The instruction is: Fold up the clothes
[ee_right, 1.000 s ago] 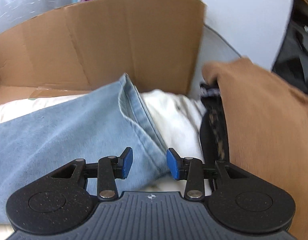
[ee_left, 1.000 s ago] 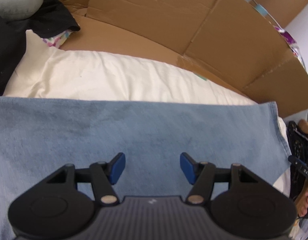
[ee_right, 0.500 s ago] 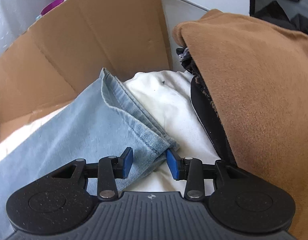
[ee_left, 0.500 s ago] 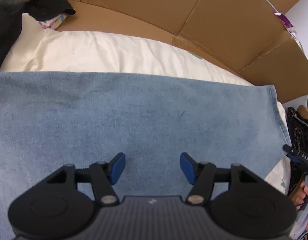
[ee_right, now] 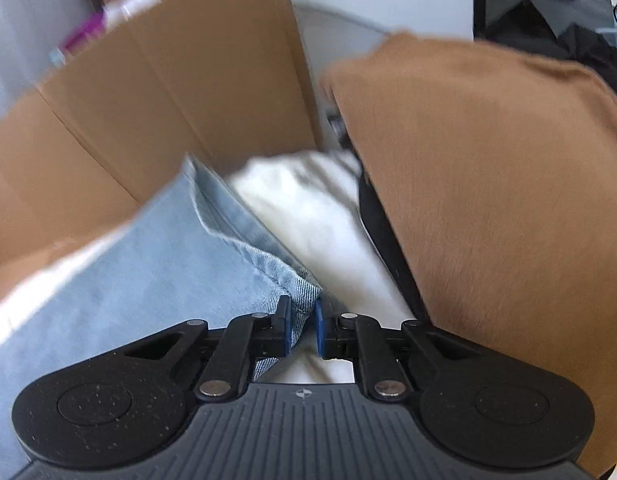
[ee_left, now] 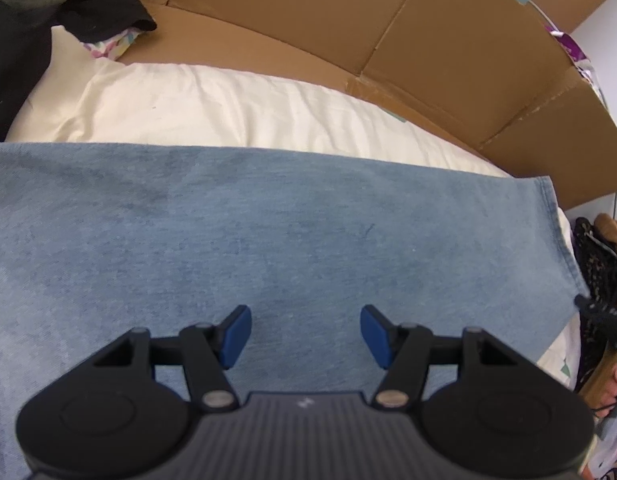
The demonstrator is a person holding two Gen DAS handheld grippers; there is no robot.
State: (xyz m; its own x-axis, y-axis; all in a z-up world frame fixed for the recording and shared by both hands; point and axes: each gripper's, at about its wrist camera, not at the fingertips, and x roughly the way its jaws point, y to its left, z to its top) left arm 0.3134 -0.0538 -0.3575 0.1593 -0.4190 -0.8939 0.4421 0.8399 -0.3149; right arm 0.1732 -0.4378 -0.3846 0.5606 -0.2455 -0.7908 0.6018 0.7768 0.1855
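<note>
Jeans (ee_right: 120, 280), soft and limp, are best taken by the stiffer hem corner (ee_right: 296, 292), on which the right claw (ee_right: 301, 330) is closing; the left claw (ee_left: 305, 336) is held apart above the denim.

I am seeing the blue denim garment (ee_left: 268, 240) lying spread flat across the cream bedding, its far long edge running straight and parallel to the bedding's far edge. The cloth is looking smooth, faded light blue, with faint darker patches. In the right wrist view, its stitched hem (ee_right: 244, 236) is running diagonally toward the near corner, frayed along the fold. That hem corner is sitting between closing pads (ee_right: 285, 330), apparently pinched.
</note>
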